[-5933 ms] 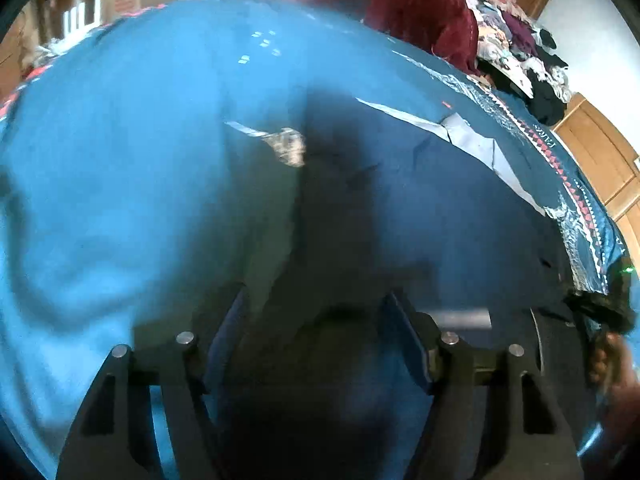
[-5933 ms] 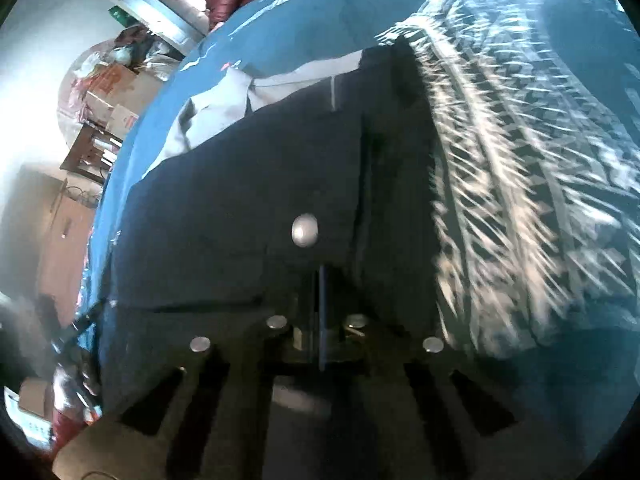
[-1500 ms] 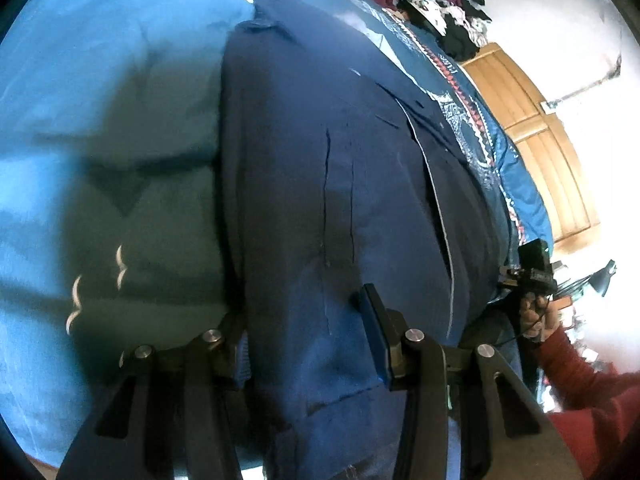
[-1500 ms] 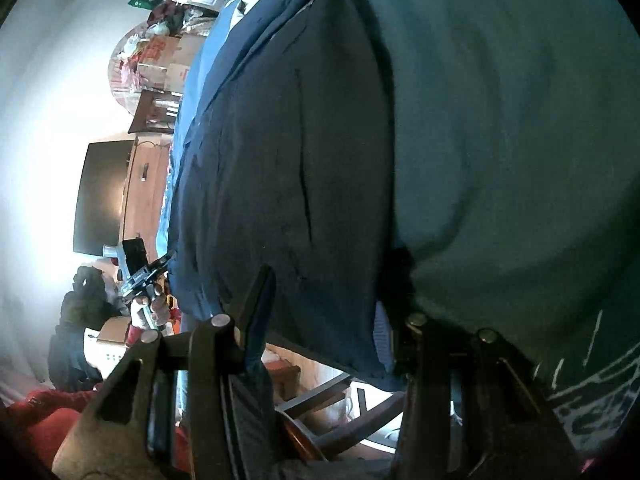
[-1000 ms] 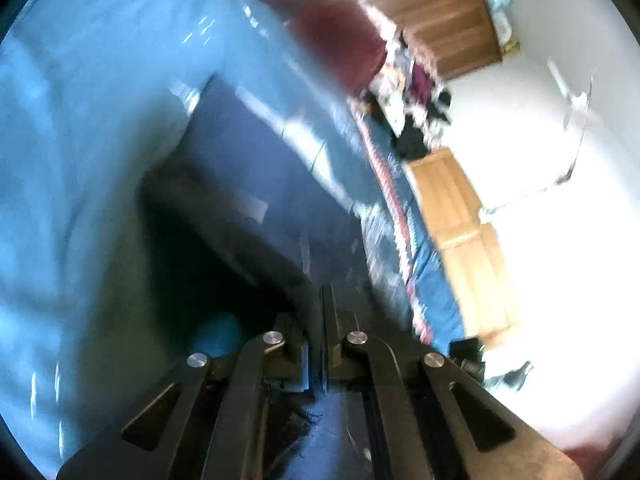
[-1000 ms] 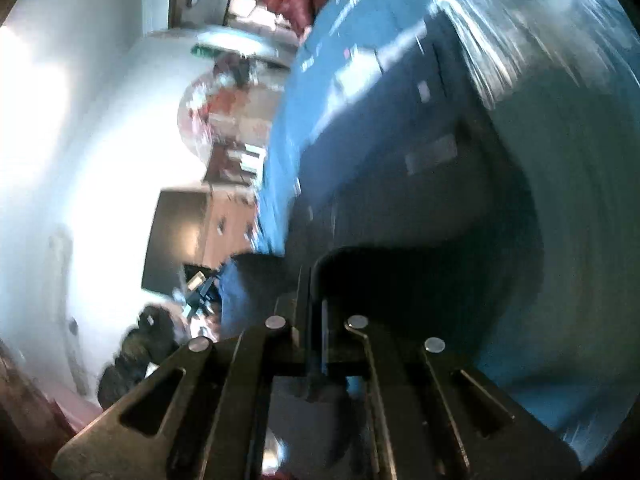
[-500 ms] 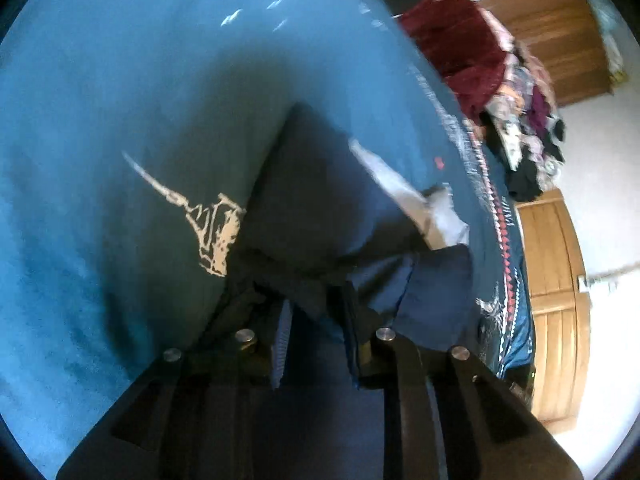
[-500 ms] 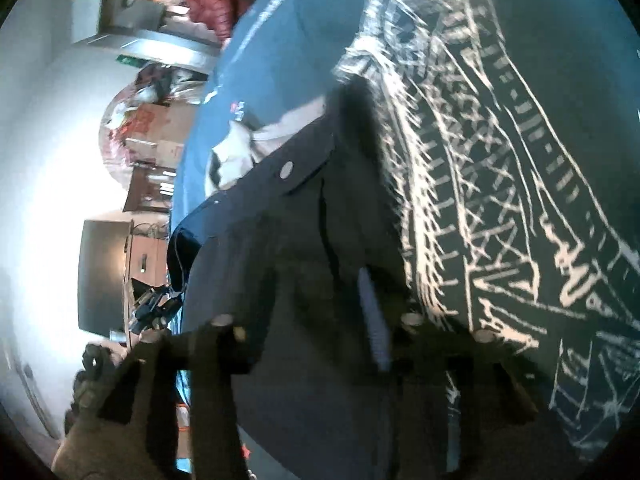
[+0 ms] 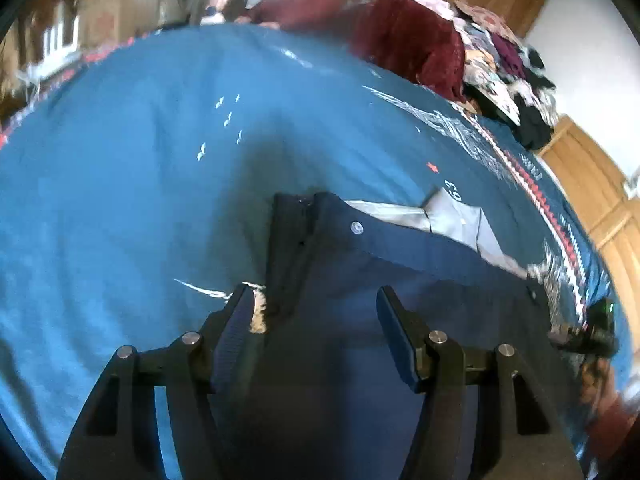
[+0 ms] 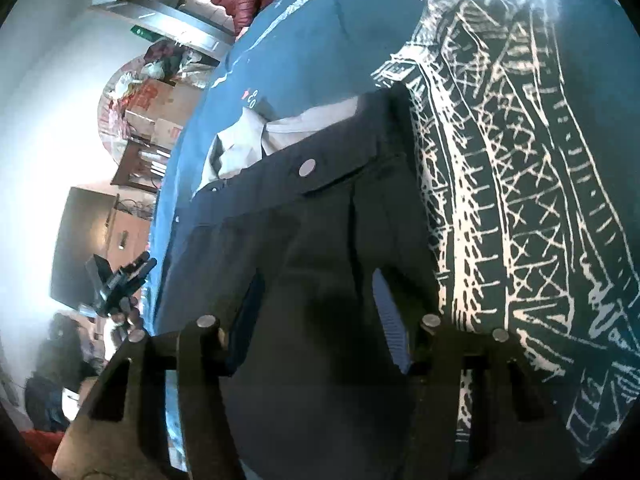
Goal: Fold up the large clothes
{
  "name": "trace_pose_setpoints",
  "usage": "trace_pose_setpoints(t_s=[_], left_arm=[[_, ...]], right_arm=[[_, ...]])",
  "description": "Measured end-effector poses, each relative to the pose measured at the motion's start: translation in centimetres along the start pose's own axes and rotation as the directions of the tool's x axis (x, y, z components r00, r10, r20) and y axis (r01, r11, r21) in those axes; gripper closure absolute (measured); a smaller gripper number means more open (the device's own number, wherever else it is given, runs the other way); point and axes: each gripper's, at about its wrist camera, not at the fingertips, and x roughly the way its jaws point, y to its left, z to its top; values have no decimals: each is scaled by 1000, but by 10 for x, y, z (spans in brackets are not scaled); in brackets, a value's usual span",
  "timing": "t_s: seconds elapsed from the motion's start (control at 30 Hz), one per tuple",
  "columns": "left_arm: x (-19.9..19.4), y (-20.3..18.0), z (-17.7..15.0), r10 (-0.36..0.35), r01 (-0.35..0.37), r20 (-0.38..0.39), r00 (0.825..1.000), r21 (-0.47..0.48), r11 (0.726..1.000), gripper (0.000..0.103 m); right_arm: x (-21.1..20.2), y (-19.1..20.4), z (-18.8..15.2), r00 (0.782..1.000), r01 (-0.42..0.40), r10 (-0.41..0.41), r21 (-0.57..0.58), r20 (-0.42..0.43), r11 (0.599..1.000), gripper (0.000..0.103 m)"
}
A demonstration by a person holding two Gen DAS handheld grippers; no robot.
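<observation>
Left gripper (image 9: 316, 312) hangs low over the navy trousers (image 9: 384, 280), jaws spread wide, nothing between them; right gripper (image 10: 316, 300) likewise spread and empty over the same cloth. Trousers lie flat on the blue bedspread (image 9: 120, 184), waistband end away from both cameras, grey lining (image 9: 452, 220) showing at the open top, a metal button (image 9: 356, 227) on the band. Waistband runs across the left-wrist view; the legs' long axis comes back toward the grippers and passes under them, lower part cut off by the frame. Both tools point forward along the fabric, tilted down. From the left wrist, the right gripper shows small at the far right edge, held in a hand (image 9: 596, 376), blurred. Clothes pile (image 9: 480, 56) sits at the bed's far end. White pattern (image 10: 520, 160) on the bedspread borders the trousers. Room background smeared and overexposed.
</observation>
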Motion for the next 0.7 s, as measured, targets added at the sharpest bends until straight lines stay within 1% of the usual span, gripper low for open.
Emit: trace_pose_setpoints(t_s=[0.07,0.2,0.23,0.3,0.33,0.37,0.4,0.43,0.47,0.53,0.6,0.63,0.67,0.7], left_arm=[[-1,3,-8,-21,21,4,1000,-14,1000,39],[-2,-6,-37,-8,8,-13,1000,49,999,39],[1,-12,-42,-4,5,-15,1000,53,999,39],[-3,-8,-52,-7,8,-17,1000,46,999,39],[-5,-7,-56,-13,14,-13,1000,40,999,39],[-9,-6,-59,-21,22,-6,1000,37,999,39],[-13,-4,-63,-24,24,6,1000,31,999,39],[-16,-2,-66,-27,27,17,999,20,999,39],[-20,1,-69,-33,33,29,999,3,999,39],[-27,8,-76,-34,35,47,998,-26,999,39],[-30,14,-83,-13,14,32,999,-50,999,39],[-32,14,-87,-11,13,25,1000,-57,998,39],[-37,14,-92,-15,17,22,1000,-57,998,39],[-46,9,-100,-23,23,24,999,-35,999,39]], right_arm=[[3,5,0,1000,20,-20,-18,9,1000,52],[3,12,6,997,77,-75,-69,31,995,53],[2,13,8,996,86,-83,-74,41,994,53],[6,13,12,995,93,-89,-83,42,992,53],[7,12,13,994,107,-103,-92,49,990,60],[10,15,15,991,127,-121,-109,59,986,93],[14,18,16,988,148,-141,-134,64,980,100],[19,21,19,986,157,-147,-147,75,977,103],[23,20,22,985,159,-147,-147,87,976,103],[33,12,25,986,156,-146,-130,85,979,103],[36,0,23,988,143,-136,-100,77,985,103],[29,4,19,982,171,-160,-104,103,980,103],[20,13,12,973,209,-193,-130,126,969,99],[8,25,2,968,223,-198,-166,151,961,96]])
